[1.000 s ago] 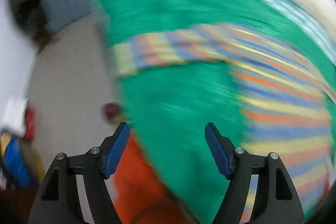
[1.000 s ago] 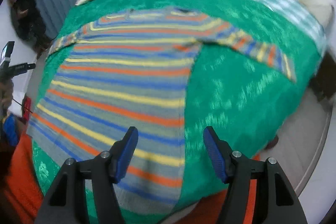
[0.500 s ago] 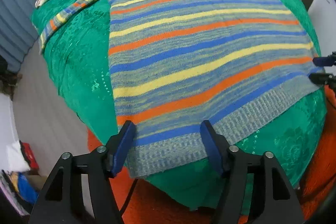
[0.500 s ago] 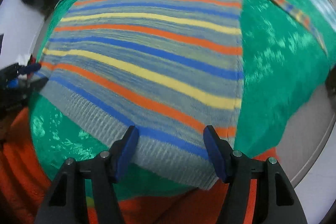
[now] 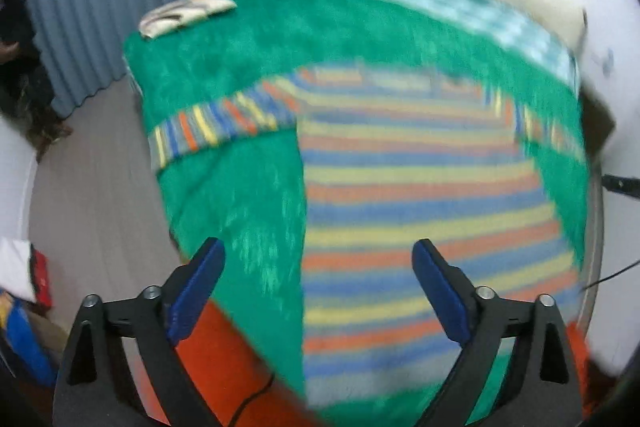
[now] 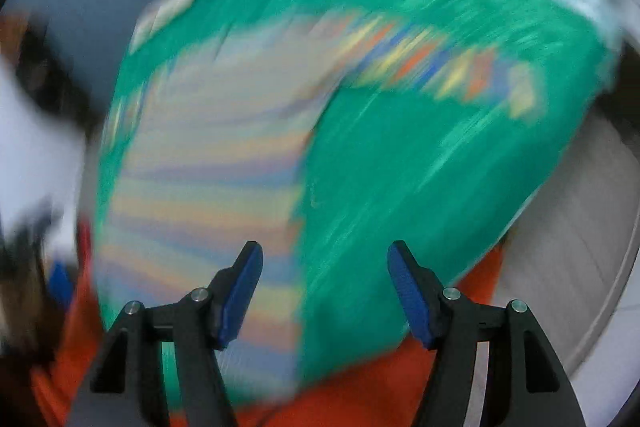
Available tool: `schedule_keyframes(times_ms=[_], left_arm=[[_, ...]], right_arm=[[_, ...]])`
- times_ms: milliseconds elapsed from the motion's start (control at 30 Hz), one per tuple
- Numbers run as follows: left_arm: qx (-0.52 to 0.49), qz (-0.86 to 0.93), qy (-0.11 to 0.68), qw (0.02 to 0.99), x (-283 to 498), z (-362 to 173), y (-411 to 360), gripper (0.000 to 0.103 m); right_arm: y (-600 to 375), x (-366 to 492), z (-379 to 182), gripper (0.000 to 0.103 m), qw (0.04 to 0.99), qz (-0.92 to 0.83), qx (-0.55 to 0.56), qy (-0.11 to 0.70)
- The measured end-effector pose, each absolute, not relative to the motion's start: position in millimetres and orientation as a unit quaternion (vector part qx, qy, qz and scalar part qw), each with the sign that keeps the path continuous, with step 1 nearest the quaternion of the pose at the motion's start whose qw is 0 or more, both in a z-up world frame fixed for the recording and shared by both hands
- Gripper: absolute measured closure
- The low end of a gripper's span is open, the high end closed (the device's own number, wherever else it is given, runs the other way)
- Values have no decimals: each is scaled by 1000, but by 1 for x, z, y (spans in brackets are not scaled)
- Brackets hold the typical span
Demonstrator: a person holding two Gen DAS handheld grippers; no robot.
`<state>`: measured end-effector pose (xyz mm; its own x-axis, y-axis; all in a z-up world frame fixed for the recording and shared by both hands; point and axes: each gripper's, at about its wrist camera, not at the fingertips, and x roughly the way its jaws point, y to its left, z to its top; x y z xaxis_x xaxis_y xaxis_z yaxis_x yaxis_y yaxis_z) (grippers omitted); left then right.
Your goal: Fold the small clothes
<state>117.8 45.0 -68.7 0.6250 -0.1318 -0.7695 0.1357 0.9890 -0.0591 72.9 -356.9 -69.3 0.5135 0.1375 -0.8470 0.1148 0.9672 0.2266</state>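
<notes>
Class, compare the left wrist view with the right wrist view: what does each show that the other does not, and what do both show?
Left wrist only: the sweater's left sleeve spread flat, a folded cloth at the bed's far corner, and the open left gripper.

Right wrist only: the open right gripper, in a heavily blurred picture.

Both: the striped sweater lying on the green bedspread.

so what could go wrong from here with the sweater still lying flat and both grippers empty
1. The striped sweater lies on a loose green bedspread; a low pinch could catch both layers.
2. The left gripper, whose jaws have just been opening, hangs over the sweater's side edge, half above bare spread, so it may close beside the knit.
3. The right gripper view is heavily blurred; aiming at the hem or the outstretched sleeve could miss.
</notes>
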Motion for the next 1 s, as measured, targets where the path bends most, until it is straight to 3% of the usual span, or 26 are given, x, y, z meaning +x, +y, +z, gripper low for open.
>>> schedule_keyframes(times_ms=[133, 300, 467, 533, 567, 600, 700, 767, 833, 900, 1000], left_arm=[[-38, -76, 433, 897, 134, -79, 37, 7], [-72, -68, 473, 875, 132, -119, 31, 7], [-79, -67, 514, 852, 128, -151, 24, 7], [-73, -64, 524, 846, 128, -157, 21, 7], [-71, -63, 523, 847, 128, -157, 21, 7], [-70, -60, 520, 849, 127, -156, 21, 7], [-71, -59, 517, 851, 127, -155, 22, 7], [-72, -61, 522, 848, 130, -158, 19, 7], [-73, -64, 527, 844, 131, -160, 15, 7], [-71, -65, 523, 847, 129, -157, 14, 7], [-52, -58, 505, 860, 119, -150, 15, 7]], right_arm=[[-489, 120, -67, 38, 869, -116, 274, 396], [-567, 156, -114, 38, 823, -169, 354, 411], [-581, 171, -145, 38, 810, -161, 379, 417], [-579, 176, -155, 48, 801, -140, 380, 442], [-579, 171, -154, 65, 800, -139, 366, 455], [-582, 163, -152, 75, 800, -136, 361, 460], [-588, 149, -148, 72, 788, -96, 407, 452], [-589, 149, -150, 55, 787, -97, 415, 446], [-588, 156, -159, 56, 780, -94, 433, 442], [-588, 158, -162, 97, 782, -107, 429, 439], [-582, 141, -146, 98, 785, -115, 443, 416]])
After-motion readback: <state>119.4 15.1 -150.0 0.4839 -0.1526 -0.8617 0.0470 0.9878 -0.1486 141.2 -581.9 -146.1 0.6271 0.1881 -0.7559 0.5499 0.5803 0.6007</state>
